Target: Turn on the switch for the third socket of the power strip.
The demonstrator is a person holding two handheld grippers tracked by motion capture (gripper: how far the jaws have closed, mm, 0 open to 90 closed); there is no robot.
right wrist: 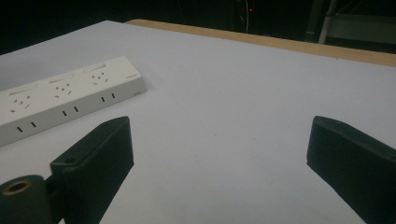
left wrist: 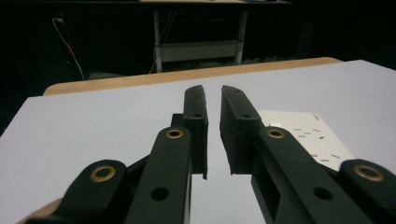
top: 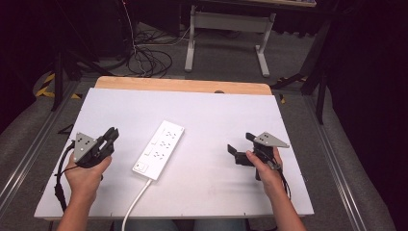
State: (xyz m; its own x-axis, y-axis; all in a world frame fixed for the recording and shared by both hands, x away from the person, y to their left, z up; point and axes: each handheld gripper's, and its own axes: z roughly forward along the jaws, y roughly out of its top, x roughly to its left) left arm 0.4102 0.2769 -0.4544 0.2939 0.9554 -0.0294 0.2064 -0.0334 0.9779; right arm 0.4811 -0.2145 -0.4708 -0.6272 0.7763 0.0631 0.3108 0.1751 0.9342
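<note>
The white power strip (top: 159, 150) lies slantwise mid-surface (top: 216, 110), between the two claws and touching neither. Left claw (top: 111, 136) sits just left of it, jaws a narrow slit apart, nothing between. Right claw (top: 239, 147) waits well off to the right, jaws spread wide and empty.

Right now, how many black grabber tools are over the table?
2. The left tool is held left of the white power strip, jaws a narrow gap apart, nothing between them. The right tool is held right of the strip, jaws wide open.
</note>
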